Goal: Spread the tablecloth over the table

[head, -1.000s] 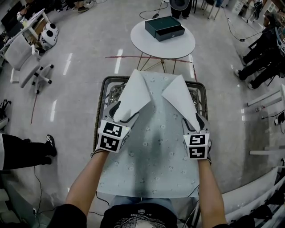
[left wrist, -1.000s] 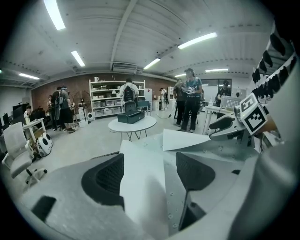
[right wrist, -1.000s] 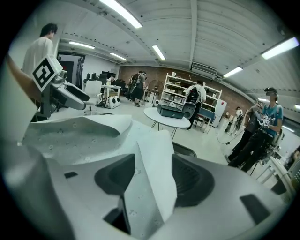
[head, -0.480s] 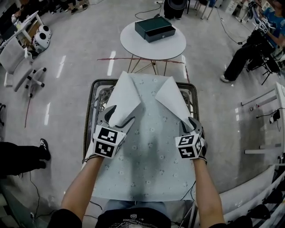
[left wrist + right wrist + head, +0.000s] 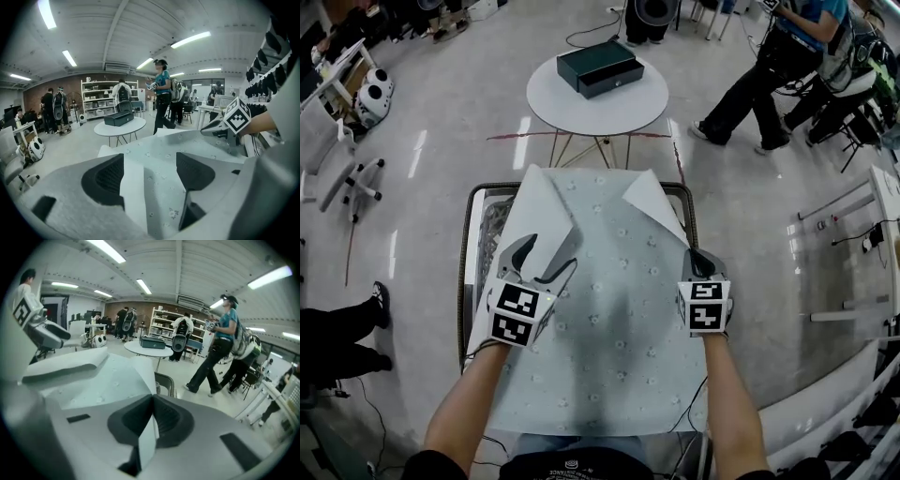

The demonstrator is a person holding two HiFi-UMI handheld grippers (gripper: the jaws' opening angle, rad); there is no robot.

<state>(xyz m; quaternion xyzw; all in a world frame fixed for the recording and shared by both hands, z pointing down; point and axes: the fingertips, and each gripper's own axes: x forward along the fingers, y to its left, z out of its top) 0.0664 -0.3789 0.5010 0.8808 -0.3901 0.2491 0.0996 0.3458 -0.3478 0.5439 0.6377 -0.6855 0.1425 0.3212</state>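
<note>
My right gripper (image 5: 697,261) has just been closing and now clenches the folded-back right corner of the tablecloth (image 5: 609,328), which lies over the worktop (image 5: 467,246). My left gripper (image 5: 546,259) is released, jaws wide around the folded left corner.

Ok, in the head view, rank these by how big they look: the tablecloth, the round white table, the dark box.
1. tablecloth, by far the largest.
2. round white table.
3. dark box, smallest.
Table and box stand farther from the camera, so real sizes could differ.
</note>
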